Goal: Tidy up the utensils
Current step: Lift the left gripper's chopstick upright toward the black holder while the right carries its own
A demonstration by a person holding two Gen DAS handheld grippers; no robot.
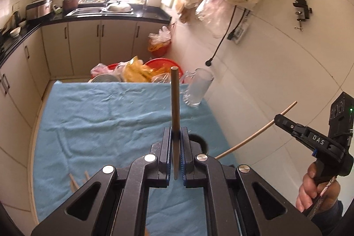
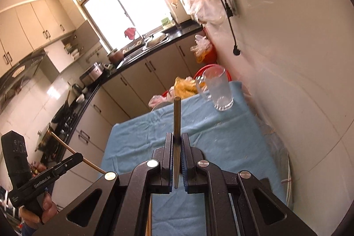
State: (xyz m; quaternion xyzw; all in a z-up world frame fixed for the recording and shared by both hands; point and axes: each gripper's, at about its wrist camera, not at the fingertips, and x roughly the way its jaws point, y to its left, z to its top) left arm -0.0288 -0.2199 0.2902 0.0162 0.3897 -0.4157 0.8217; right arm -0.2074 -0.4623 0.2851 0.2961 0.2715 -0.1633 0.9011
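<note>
My left gripper (image 1: 176, 132) is shut on a wooden chopstick (image 1: 174, 98) that points forward over the blue cloth (image 1: 99, 116). My right gripper (image 2: 177, 138) is shut on a second chopstick (image 2: 177, 116), also pointing forward above the cloth. Each gripper shows in the other's view: the right one (image 1: 278, 119) at the right with its chopstick (image 1: 254, 136), the left one (image 2: 79, 156) at the lower left with its chopstick (image 2: 73, 150). An empty glass mug (image 1: 199, 87) stands at the cloth's far right corner; it also shows in the right wrist view (image 2: 218, 90). More chopsticks (image 1: 74, 180) lie near the cloth's front left.
A white tiled wall (image 1: 276, 72) runs along the table's right side, with a hanging cable and plug (image 1: 209, 62). Red basins with plastic bags (image 1: 143, 70) sit beyond the table's far edge. Kitchen cabinets and a counter with a sink (image 1: 99, 12) lie farther back.
</note>
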